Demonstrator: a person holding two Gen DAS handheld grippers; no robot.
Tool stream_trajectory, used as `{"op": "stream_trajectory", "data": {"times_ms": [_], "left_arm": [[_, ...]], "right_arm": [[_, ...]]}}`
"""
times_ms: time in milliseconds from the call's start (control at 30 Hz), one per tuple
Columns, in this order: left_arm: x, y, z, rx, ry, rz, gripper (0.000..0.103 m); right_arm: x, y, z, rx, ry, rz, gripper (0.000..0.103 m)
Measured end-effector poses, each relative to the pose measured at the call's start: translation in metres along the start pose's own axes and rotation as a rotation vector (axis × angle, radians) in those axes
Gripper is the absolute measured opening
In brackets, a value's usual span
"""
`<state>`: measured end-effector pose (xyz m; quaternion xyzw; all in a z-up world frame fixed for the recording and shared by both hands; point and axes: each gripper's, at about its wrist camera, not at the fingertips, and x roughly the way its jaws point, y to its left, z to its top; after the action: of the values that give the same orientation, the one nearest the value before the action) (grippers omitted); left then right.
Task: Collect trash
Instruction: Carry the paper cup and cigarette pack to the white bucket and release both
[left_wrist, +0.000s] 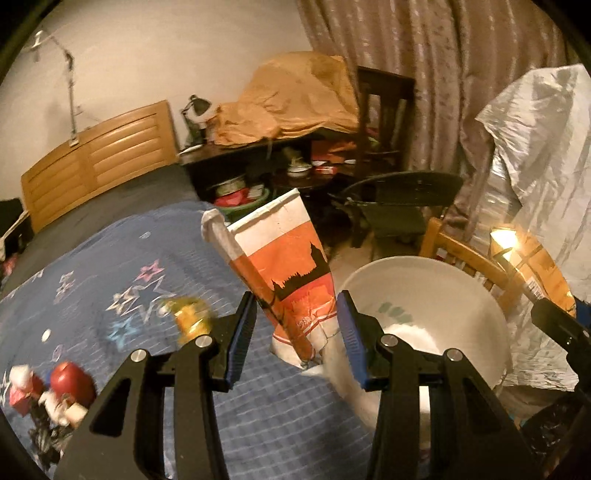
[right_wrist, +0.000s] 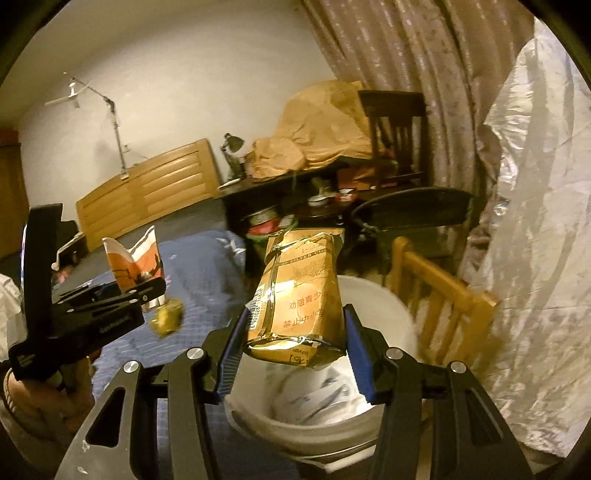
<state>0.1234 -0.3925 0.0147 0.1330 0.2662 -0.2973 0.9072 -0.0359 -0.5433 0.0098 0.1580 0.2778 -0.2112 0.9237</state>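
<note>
Bedroom: blue star-patterned bed (left_wrist: 155, 295), one white bin (left_wrist: 424, 295) at its 3 o'clock. Left gripper (left_wrist: 295, 332) fingers pinch one orange-white carton (left_wrist: 288, 266). Right gripper (right_wrist: 295, 350) fingers pinch one gold packet (right_wrist: 299, 295) above the bin.

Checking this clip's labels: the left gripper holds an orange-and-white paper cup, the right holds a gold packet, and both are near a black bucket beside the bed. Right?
Nearly. The bucket is white, not black, as the right wrist view shows. The rest stands: the left gripper holds the orange-and-white paper cup, and the right gripper holds the gold packet, beside the bed.
</note>
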Motion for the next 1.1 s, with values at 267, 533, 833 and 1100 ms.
{"op": "stream_trajectory", "data": {"times_ms": [267, 533, 833, 1100], "left_arm": [[0.037, -0.04, 0.018, 0.052, 0.038, -0.088, 0.044], [0.061, -0.056, 0.011, 0.086, 0.101, -0.151, 0.044], [0.07, -0.057, 0.005, 0.083, 0.133, -0.167, 0.044], [0.072, -0.059, 0.004, 0.084, 0.142, -0.169, 0.044]], "right_arm": [[0.022, -0.03, 0.019, -0.004, 0.029, -0.059, 0.053], [0.036, -0.035, 0.012, -0.007, 0.081, -0.07, 0.053], [0.044, -0.032, 0.004, -0.013, 0.109, -0.068, 0.053], [0.048, -0.031, 0.003, -0.019, 0.115, -0.067, 0.053]]}}
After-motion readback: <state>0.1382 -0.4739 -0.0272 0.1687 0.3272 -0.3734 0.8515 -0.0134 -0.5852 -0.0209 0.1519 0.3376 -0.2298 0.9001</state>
